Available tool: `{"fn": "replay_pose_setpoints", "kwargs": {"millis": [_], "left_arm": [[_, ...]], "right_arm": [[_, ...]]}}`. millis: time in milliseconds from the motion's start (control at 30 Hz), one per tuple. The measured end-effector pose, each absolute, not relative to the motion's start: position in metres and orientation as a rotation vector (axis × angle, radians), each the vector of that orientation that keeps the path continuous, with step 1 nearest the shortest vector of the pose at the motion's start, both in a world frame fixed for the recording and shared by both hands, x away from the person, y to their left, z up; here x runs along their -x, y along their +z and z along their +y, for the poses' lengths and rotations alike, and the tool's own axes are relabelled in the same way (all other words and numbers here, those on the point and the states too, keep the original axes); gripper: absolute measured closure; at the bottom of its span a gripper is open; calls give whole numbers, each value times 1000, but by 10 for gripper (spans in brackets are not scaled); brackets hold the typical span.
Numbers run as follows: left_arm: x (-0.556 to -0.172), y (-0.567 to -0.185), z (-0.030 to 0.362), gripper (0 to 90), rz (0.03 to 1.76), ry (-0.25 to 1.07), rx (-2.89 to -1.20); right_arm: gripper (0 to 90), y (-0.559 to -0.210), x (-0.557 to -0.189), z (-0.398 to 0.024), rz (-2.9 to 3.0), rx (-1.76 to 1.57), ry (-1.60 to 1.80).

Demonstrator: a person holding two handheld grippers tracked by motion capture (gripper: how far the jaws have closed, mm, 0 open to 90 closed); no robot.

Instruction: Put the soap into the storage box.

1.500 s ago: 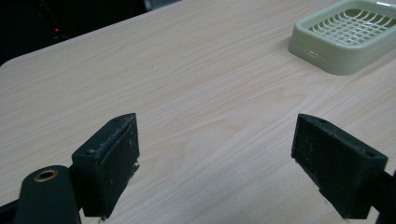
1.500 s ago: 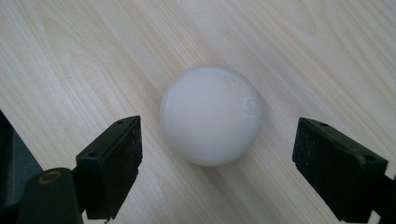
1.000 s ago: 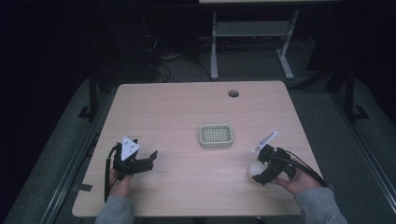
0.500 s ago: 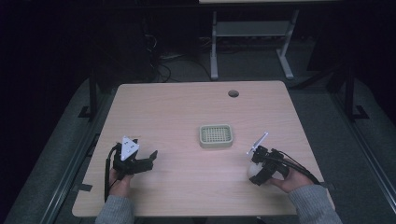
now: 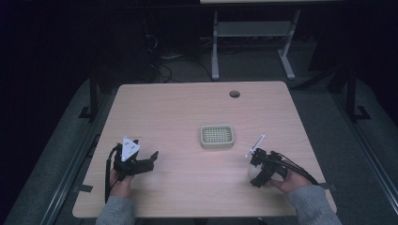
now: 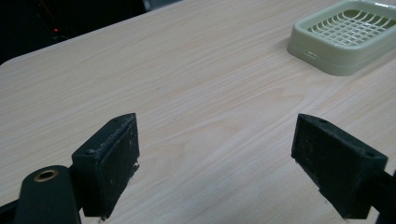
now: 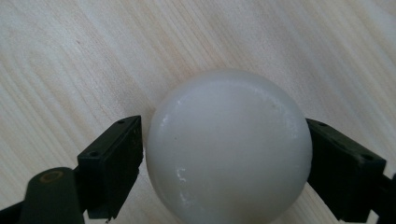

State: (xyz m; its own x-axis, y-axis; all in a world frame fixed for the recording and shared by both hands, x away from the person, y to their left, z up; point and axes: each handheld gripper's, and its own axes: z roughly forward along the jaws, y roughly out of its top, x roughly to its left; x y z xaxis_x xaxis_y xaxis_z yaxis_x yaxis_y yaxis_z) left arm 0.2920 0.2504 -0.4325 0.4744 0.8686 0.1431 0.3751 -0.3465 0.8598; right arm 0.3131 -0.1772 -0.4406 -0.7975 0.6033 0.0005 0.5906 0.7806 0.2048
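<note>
While the person's forearms are coming in from the near edge of the wooden table (image 5: pixel 187 108), each hand is holding a gripper low over the tabletop. At the near left, the left gripper (image 5: pixel 141 164) is sitting in the left hand (image 5: pixel 121 183), with a grey three-cornered plate (image 5: pixel 129 148) on top; in the left gripper view its two black jaws are standing wide apart with only bare wood grain between them. Toward the far right of that view, a pale green tray (image 6: pixel 348 39) with a gridded bottom is resting on the table; in the high view it is lying near the table's middle, well apart from both grippers. At the near right, the right gripper (image 5: pixel 257 177) is sitting in the right hand (image 5: pixel 288 180), and in the right gripper view its jaws are closing on either side of a smooth white ball (image 7: pixel 229 149), both pads touching or almost touching its sides. A round hole (image 5: pixel 234 93) is showing near the table's far edge. No writing, label or brand mark can be read on anything.
</note>
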Motion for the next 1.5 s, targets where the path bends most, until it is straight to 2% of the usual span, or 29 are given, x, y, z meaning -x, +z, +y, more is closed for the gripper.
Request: {"fn": "replay_pose_setpoints", "kwargs": {"millis": [433,1500], "left_arm": [[-292,-432,251,148,1035,783,-1920],[-295,-434,247,148,1028,782,-1924]], "right_arm": [[227,-442,-315,-176,2901,-967,259],[233,-426,-322,-181,2924,-973,345]]}}
